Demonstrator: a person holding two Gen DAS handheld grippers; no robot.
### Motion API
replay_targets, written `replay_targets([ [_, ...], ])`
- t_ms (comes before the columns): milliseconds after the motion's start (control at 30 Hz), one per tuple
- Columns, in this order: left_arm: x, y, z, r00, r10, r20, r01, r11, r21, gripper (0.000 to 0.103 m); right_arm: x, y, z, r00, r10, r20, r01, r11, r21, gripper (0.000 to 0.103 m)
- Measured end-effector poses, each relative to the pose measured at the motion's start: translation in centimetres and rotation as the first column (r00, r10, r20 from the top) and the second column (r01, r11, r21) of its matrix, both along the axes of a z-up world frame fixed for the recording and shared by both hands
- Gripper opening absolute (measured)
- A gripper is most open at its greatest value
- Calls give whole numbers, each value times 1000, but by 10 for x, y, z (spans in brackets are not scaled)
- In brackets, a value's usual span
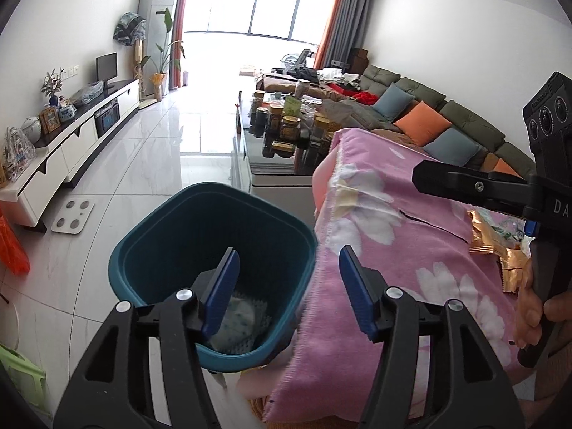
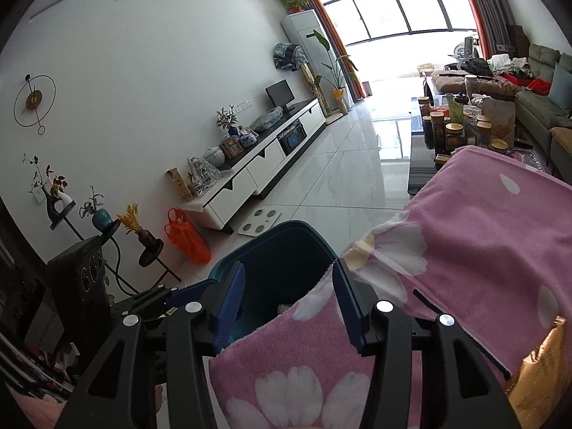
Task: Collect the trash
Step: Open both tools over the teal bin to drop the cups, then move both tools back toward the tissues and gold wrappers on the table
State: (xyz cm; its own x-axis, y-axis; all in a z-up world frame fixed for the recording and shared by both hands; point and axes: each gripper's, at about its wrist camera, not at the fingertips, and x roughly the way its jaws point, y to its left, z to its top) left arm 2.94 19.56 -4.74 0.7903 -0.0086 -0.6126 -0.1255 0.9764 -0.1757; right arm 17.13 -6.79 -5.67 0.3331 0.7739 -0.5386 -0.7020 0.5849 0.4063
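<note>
A teal trash bin (image 1: 214, 250) stands on the floor beside a table covered with a pink flowered cloth (image 1: 411, 268). White crumpled trash (image 1: 239, 321) lies at the bin's bottom. My left gripper (image 1: 289, 286) is open and empty above the bin's right rim. Gold snack wrappers (image 1: 500, 246) lie on the cloth at the right, next to the right gripper's body (image 1: 500, 186). In the right wrist view my right gripper (image 2: 286, 304) is open and empty over the cloth's edge (image 2: 304, 339), with the bin (image 2: 279, 268) just beyond. A gold wrapper (image 2: 543, 368) lies at the lower right.
A white TV cabinet (image 1: 71, 143) runs along the left wall. A white scale (image 1: 73, 216) and an orange bag (image 2: 186, 236) sit on the tiled floor. A glass coffee table (image 1: 286, 136) with jars and a green sofa (image 1: 447, 118) lie beyond.
</note>
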Motion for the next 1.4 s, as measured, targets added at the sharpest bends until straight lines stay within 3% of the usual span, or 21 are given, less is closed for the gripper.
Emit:
replay_targets([
  [167, 2, -50, 10, 990, -139, 33, 139, 990, 1, 62, -18, -52, 14, 993, -86, 78, 86, 996, 8, 52],
  [367, 8, -105, 9, 958, -287, 30, 287, 958, -8, 62, -33, -124, 21, 962, -245, 118, 245, 969, 17, 52],
  [567, 8, -158, 4, 903, -429, 23, 429, 903, -2, 62, -51, -201, 21, 889, -430, 159, 435, 901, 6, 52],
  [733, 12, -194, 0, 860, -510, 4, 510, 860, -2, 62, -59, -255, 11, 818, -557, 143, 563, 826, -2, 52],
  [967, 37, -206, -9, 858, -513, -34, 511, 858, -54, 62, -65, -289, -13, 787, -608, 105, 613, 790, -25, 52],
  [1233, 67, -201, -12, 877, -474, -83, 466, 880, -95, 65, -58, -291, -35, 796, -602, 63, 606, 793, -71, 55],
  [1400, 79, -200, -9, 875, -476, -83, 465, 876, -127, 65, -57, -287, -40, 800, -595, 69, 599, 796, -88, 56],
])
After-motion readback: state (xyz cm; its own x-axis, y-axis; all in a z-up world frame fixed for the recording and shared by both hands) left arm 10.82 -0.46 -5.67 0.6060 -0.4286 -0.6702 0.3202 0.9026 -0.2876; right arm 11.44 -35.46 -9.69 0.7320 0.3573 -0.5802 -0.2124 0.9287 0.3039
